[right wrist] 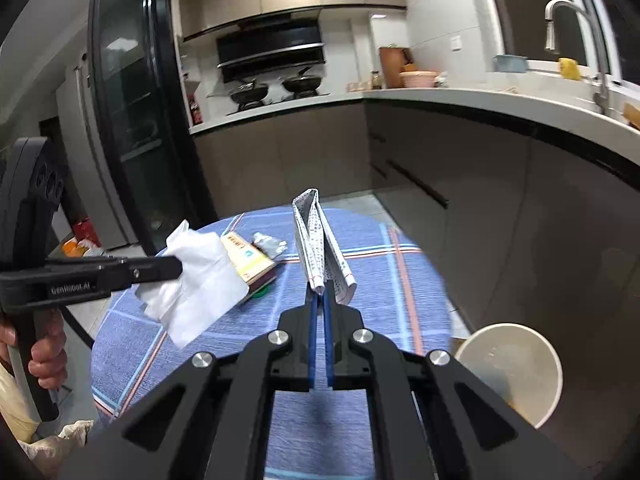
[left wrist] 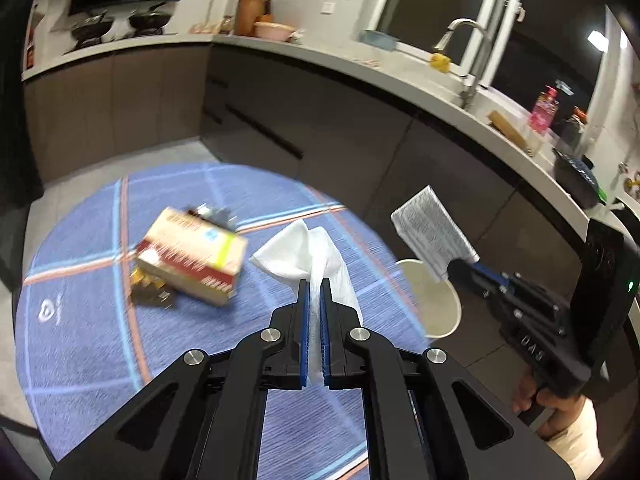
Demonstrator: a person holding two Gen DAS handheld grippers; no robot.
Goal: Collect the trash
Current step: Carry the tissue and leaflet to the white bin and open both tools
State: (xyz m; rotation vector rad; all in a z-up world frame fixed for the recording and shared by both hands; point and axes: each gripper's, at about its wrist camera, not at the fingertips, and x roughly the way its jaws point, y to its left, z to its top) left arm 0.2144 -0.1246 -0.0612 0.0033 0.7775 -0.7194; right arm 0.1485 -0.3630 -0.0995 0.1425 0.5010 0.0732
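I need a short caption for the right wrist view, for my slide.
Right gripper holding folded printed paper above the blue table, near the white bin.

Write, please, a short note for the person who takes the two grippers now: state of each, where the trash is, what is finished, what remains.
Left gripper: shut on a white tissue, held above the table.
Right gripper: shut on a folded printed paper, also in the air.
White bin: beside the round blue table, on the right; nothing dropped in it yet.
Left on the table: a cardboard box, a crumpled foil piece and small wrappers by the box.
Next: probably drop both held pieces in the bin.
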